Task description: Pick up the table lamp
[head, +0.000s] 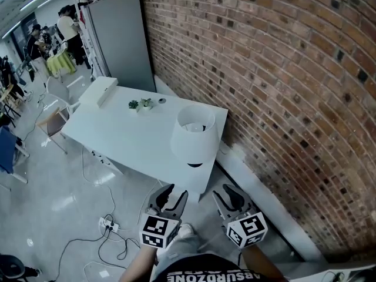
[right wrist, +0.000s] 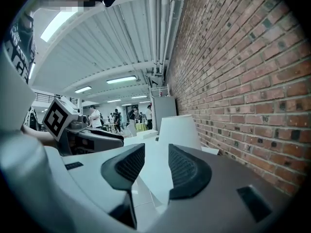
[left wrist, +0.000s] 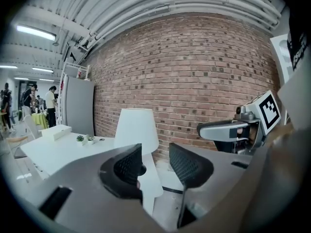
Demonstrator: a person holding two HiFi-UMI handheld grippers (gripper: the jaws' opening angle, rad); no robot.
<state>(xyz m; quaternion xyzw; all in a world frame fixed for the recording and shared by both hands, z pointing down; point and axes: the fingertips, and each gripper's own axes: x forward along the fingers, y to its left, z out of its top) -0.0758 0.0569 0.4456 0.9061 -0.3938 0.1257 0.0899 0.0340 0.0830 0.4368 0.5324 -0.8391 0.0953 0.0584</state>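
The table lamp (head: pixel 194 137) is white with a tapered shade and stands at the near right corner of the white table (head: pixel 117 134), close to the brick wall. My left gripper (head: pixel 175 194) and right gripper (head: pixel 225 192) hover side by side just short of the table's near edge, below the lamp in the head view. Both are open with nothing between their jaws. In the left gripper view the lamp (left wrist: pixel 135 130) shows beyond the left gripper (left wrist: pixel 155 164), slightly left of the gap. In the right gripper view the lamp (right wrist: pixel 177 130) rises behind the right gripper (right wrist: pixel 156 164).
A brick wall (head: pixel 282 87) runs along the right. A grey cabinet (head: pixel 120 40) stands behind the table. A white box (head: pixel 98 91) and small plants (head: pixel 140 104) sit at the table's far end. A power strip and cables (head: pixel 108 223) lie on the floor; a chair (head: pixel 53 119) and people stand further left.
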